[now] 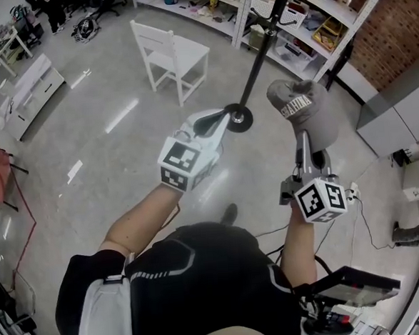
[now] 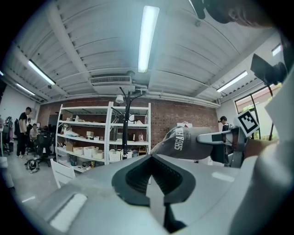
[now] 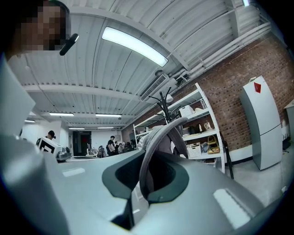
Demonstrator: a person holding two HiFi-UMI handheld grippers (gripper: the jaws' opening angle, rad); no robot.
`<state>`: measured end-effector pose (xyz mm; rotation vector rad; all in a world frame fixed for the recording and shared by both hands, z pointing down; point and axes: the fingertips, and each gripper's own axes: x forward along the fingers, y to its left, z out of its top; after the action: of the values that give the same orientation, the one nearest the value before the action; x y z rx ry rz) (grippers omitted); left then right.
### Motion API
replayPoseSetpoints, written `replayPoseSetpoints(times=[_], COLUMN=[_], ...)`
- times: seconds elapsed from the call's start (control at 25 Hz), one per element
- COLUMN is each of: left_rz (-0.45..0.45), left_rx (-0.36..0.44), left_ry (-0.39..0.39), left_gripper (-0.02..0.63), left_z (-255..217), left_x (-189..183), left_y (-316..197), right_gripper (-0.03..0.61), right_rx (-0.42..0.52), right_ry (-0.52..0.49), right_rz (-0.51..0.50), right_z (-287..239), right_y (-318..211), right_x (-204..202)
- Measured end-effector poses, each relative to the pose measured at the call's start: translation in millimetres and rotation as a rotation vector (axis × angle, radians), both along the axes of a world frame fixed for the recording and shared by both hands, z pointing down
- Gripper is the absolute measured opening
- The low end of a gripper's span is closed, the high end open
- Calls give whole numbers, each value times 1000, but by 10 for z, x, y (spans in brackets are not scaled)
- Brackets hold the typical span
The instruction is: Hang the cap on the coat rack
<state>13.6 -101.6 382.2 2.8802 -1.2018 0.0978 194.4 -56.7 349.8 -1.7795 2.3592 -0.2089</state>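
A grey cap with white lettering is held up in my right gripper, which is shut on its edge; in the right gripper view the cap's band stands between the pads. The black coat rack rises from its round base on the floor, just left of the cap. My left gripper is shut and holds nothing, its tip over the rack's base in the head view. From the left gripper view the cap hangs to the right of the rack. The rack's hooks show just beyond the cap.
A white chair stands left of the rack. White shelving full of boxes runs behind it. A low white cabinet is at far left, a grey cabinet at right. People stand far off.
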Motion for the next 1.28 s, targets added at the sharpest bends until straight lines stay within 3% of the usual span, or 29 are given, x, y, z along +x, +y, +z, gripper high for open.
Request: replayPoseSetpoints(times=[0.56, 0.84, 1.28], left_rz=[-85, -93, -22], left_rx=[10, 31, 117], left_ry=[1, -30, -3], left_gripper=[5, 5, 5], left_z=[-90, -204, -895], left_x=[706, 804, 771], left_y=[-827, -1103, -1818], right_gripper=[31, 31, 31], right_rx=[13, 62, 290], right_ry=[-1, -50, -73], right_rz=[-102, -159, -255], right_z=[-36, -259, -1401], right_y=[-925, -1257, -1738], right_x=[617, 673, 263])
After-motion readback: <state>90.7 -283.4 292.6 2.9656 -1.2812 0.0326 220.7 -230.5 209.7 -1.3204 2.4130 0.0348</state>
